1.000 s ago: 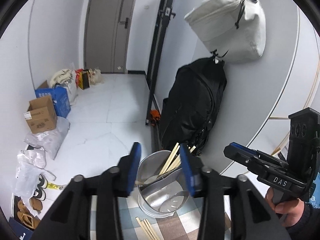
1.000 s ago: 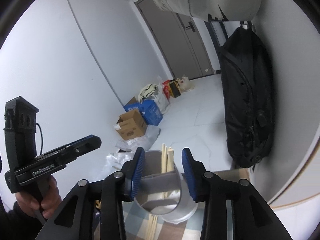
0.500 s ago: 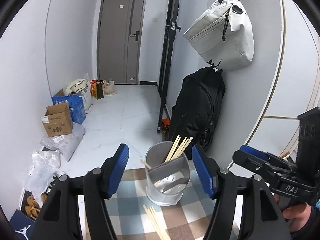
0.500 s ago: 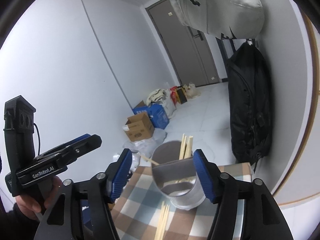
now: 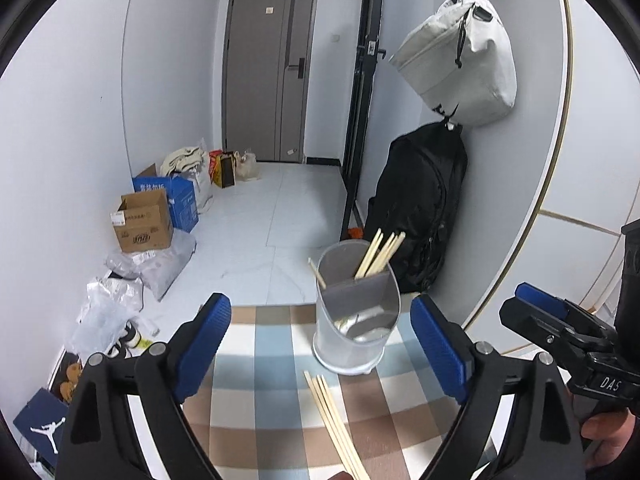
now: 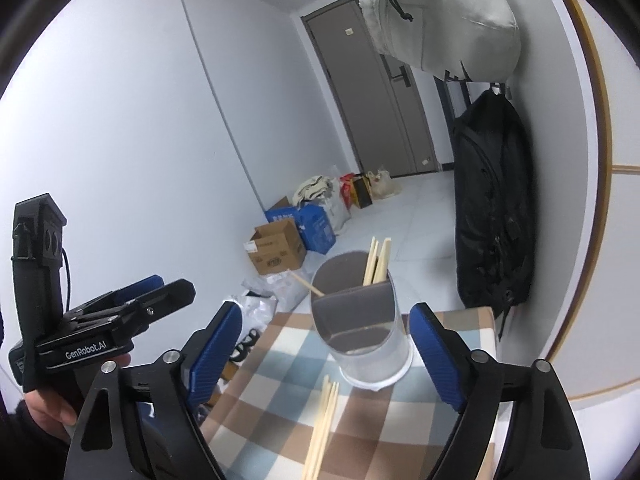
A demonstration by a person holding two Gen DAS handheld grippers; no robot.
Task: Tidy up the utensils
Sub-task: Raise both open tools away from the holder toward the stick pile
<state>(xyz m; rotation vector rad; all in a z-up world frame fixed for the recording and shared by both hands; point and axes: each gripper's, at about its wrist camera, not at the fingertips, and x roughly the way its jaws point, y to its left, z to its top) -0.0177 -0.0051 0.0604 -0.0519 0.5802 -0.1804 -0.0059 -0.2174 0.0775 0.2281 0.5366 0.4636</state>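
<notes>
Flanking holder [image 5: 357, 312]: backpack [image 5: 420, 216], loose chopsticks [image 5: 334, 424]

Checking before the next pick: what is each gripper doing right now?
Left gripper: jaws opening, wide apart, holding nothing; the utensil holder stands free beyond it.
Right gripper: jaws opening, wide apart, holding nothing.

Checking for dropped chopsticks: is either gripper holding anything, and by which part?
Nothing. The left gripper and right gripper are both opening, empty.

Loose chopsticks [image 5: 336, 420] before holder [image 5: 356, 320] on cloth [image 5: 264, 364]
</notes>
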